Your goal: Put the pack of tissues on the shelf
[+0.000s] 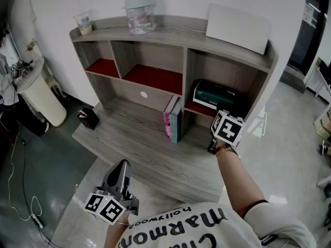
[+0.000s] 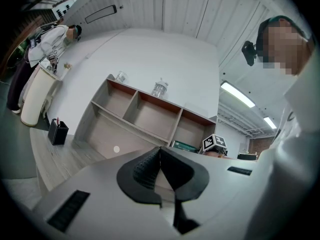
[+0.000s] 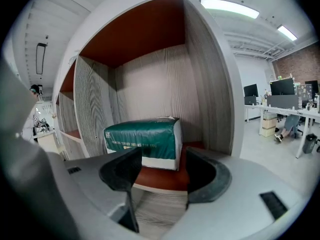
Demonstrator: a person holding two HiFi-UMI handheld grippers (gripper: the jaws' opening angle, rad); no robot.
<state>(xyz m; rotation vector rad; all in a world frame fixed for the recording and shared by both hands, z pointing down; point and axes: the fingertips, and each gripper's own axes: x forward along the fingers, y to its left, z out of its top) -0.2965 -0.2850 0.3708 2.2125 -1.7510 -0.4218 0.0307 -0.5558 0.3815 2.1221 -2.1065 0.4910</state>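
Reaching out toward 2 o'clock, the right arm (image 1: 242, 179) is held straight, with the right gripper (image 3: 162, 160) spread open and gripping nothing. The pack of tissues (image 3: 142, 138) is already parked in the shelf's (image 1: 170, 32) right-hand cubby, just past the jaws. The left gripper (image 2: 160, 153) is held clenched and empty at 7 o'clock.

Room right of tissue pack (image 3: 142, 139)

Office: desks (image 3: 257, 110), monitors (image 3: 283, 86), strip lights (image 3: 230, 7)
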